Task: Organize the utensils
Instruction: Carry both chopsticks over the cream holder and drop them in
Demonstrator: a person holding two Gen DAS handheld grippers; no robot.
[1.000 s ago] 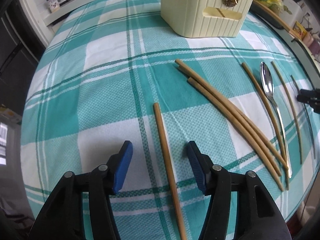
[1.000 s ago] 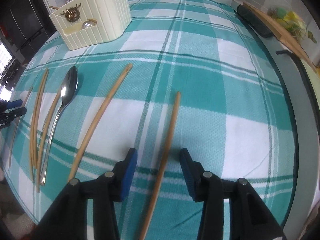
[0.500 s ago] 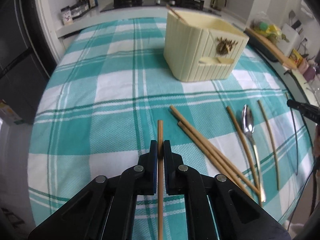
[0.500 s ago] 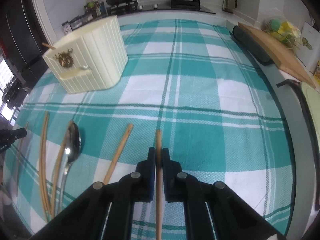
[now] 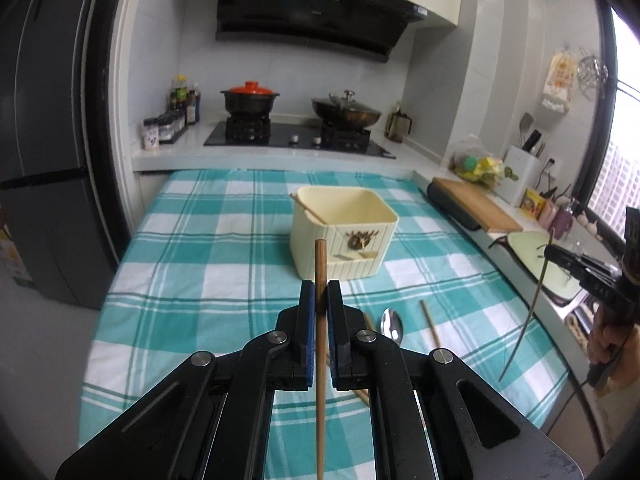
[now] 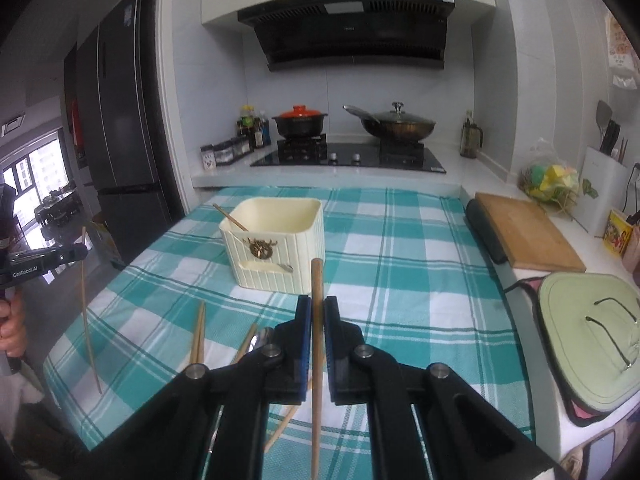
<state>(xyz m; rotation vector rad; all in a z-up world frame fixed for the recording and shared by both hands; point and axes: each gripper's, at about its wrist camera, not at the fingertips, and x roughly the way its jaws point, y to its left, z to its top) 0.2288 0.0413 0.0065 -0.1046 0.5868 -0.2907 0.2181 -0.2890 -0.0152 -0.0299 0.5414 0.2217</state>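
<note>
While both grippers sit lifted above the checked tablecloth [image 5: 192,280], each is clamped on one wooden chopstick. Left gripper [image 5: 320,300]: blue pads pressed together on the left chopstick [image 5: 320,264], which runs up between the jaws, tip poking past the fingertips, tail trailing back toward the camera. Right gripper [image 6: 317,312]: same grip, jaws closed tight on the right chopstick [image 6: 317,280], tip sticking up in front of the holder.

Cream utensil holder [image 5: 344,236] stands upright on the cloth past both grippers, well apart from them; one thin stick [image 5: 308,209] leans over its far left rim. Front face has a brown deer ornament and a small ledge; contents of the ledge too small to tell.

On the cloth, near side: metal spoon [image 5: 391,322] lying flat, bowl toward the holder, with more chopsticks beside it, one loose chopstick [image 5: 430,322] just right of the spoon. Right wrist view shows a pair of chopsticks [image 6: 198,332] left of the spoon [image 6: 260,338], partly hidden by the gripper body.

Each wrist view catches the other gripper at the frame edge, with a person's hand [image 6: 12,328] on its handle. Wooden cutting board [image 6: 524,232] on the counter to the right, stove with two pots behind the table.
</note>
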